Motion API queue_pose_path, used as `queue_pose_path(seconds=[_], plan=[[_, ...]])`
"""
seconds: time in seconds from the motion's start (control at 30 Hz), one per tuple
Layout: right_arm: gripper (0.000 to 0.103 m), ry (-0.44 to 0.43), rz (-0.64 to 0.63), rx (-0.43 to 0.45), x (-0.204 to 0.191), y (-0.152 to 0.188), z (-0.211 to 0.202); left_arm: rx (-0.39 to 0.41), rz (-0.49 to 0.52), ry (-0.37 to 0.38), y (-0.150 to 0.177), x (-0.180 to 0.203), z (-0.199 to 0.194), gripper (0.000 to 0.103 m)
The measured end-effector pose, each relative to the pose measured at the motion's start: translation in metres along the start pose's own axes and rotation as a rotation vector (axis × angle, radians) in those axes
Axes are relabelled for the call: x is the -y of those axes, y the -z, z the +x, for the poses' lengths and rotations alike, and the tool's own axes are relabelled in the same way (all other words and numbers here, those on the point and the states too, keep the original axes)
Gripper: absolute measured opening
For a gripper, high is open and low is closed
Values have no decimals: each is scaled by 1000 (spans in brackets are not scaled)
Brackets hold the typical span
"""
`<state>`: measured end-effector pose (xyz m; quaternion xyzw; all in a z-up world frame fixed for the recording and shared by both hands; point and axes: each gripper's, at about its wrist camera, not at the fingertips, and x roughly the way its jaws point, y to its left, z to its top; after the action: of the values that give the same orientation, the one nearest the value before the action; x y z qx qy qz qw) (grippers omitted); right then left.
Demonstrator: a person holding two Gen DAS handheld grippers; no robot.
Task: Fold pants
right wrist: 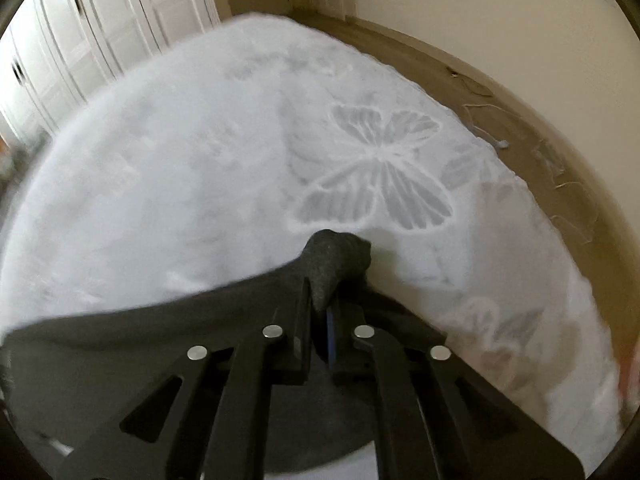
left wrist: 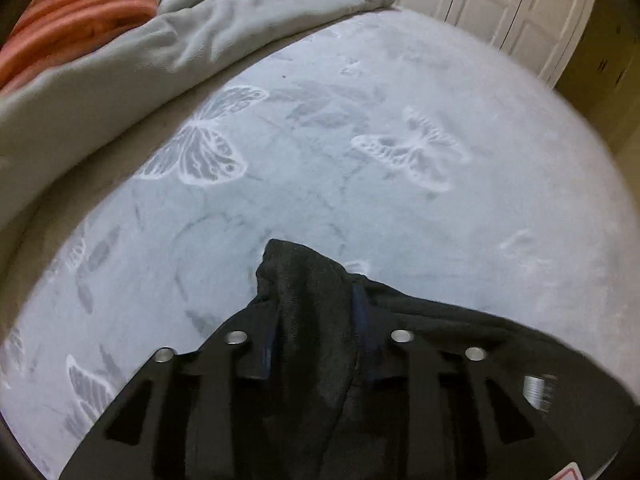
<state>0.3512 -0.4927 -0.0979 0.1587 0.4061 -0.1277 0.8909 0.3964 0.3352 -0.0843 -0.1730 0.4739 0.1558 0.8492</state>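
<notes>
The dark pants (left wrist: 308, 280) are pinched in my left gripper (left wrist: 314, 320), which is shut on a bunched fold of the cloth that pokes out past the fingertips. The cloth runs off to the right along the lower edge. In the right wrist view my right gripper (right wrist: 320, 312) is shut on another bunch of the pants (right wrist: 336, 252); the cloth stretches away to the left (right wrist: 120, 340). Both grippers hold the pants a little above a pale blue bedspread with butterfly prints (left wrist: 360, 160) (right wrist: 200, 160).
A grey blanket (left wrist: 140, 60) and an orange striped cloth (left wrist: 72, 12) lie bunched at the bed's far left. White cupboard doors (left wrist: 480, 0) (right wrist: 80, 32) stand beyond the bed. A beige wall (right wrist: 500, 20) and bare mattress edge (right wrist: 560, 152) run along the right.
</notes>
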Motion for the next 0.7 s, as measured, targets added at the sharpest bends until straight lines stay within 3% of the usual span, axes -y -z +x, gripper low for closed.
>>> queue_pose_path(seconds=[0.1, 0.17, 0.23, 0.37, 0.53, 0.6, 0.67, 0.7], plan=[[4, -52, -38, 96, -1, 7, -55, 88, -32, 109, 4, -12, -49, 26], [4, -95, -57, 157, 6, 16, -100, 164, -33, 218, 17, -20, -102, 26], [4, -121, -85, 190, 15, 28, -133, 198, -20, 280, 32, -32, -142, 26], [4, -129, -155, 186, 40, 67, -176, 218, 29, 267, 79, -66, -201, 27], [9, -70, -161, 43, 78, 129, -163, 100, 18, 203, 144, -110, -197, 29], [12, -16, -139, -25, 89, 150, -153, 74, -18, 215, 162, -119, -191, 34], [18, 2, -100, -30, 97, 162, -159, 43, -140, 263, 177, -133, -188, 45], [32, -4, -66, -25, 101, 165, -168, 37, -234, 287, 185, -141, -190, 50]])
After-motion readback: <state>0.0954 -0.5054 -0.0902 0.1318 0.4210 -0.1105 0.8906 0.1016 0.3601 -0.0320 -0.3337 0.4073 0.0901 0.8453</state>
